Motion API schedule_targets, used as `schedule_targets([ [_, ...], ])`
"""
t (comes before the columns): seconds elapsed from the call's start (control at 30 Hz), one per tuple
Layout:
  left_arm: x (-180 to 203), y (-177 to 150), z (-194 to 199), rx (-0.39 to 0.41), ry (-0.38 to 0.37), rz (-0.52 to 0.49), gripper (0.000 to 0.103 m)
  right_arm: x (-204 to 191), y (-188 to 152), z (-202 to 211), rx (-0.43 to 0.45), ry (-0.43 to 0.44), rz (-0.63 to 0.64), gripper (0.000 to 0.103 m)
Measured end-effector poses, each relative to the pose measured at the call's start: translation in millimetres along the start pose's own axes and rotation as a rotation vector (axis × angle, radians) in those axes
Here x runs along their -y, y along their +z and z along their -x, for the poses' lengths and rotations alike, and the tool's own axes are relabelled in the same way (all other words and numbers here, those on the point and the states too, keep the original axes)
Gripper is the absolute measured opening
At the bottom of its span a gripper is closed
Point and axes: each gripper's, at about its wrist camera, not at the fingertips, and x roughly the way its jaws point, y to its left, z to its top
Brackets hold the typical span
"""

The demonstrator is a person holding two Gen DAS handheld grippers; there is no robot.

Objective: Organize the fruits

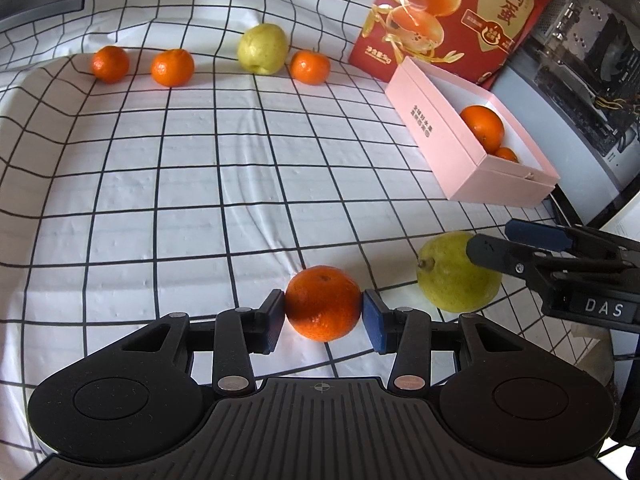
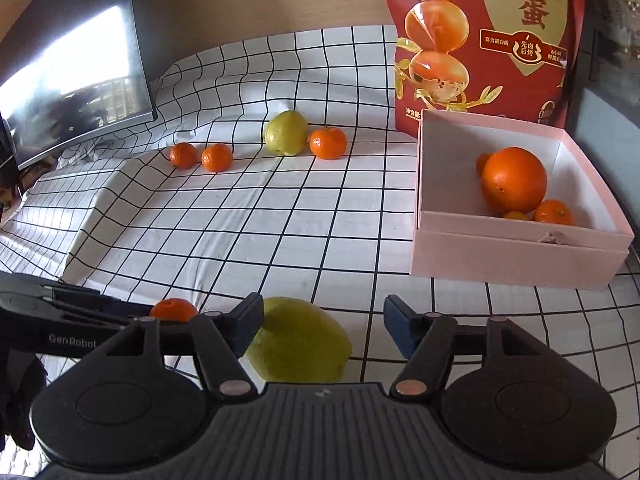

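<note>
My left gripper is shut on a mandarin resting on the checked cloth. It also shows in the right wrist view. My right gripper is open around a green pear lying on the cloth; its left pad touches the pear, the right pad stands apart. The pear also shows in the left wrist view, with the right gripper above it. A pink box at the right holds a large orange and small mandarins.
At the back of the cloth lie three mandarins and a second green pear. A red snack bag stands behind the box. A monitor stands at the far left. The cloth has a raised fold at left.
</note>
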Motion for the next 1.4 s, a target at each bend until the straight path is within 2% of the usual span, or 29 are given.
schedule_targets([
  [0.13,-1,-1,1,-0.001,-0.001,0.01,0.047,4,-3,5,-0.006,-0.009,-0.001,0.076],
  [0.3,1,-2,2,0.0,0.01,0.011,0.047,21,-9,22,0.012,-0.06,-0.027,0.078],
  [0.5,5,0,1,0.0,0.025,-0.001,0.047,52,-15,35,0.012,-0.131,-0.087,0.078],
  [0.67,7,1,0,-0.003,0.036,-0.016,0.047,61,-19,34,0.008,-0.179,-0.124,0.078],
  [0.87,8,0,-1,-0.004,0.044,-0.035,0.047,68,-36,41,0.005,-0.145,-0.199,0.079],
  [1.2,13,0,-1,-0.005,0.065,-0.077,0.047,67,-61,28,-0.082,-0.115,-0.257,0.079],
  [1.4,11,0,-2,-0.011,0.058,-0.077,0.047,60,-65,25,-0.09,-0.114,-0.234,0.087],
])
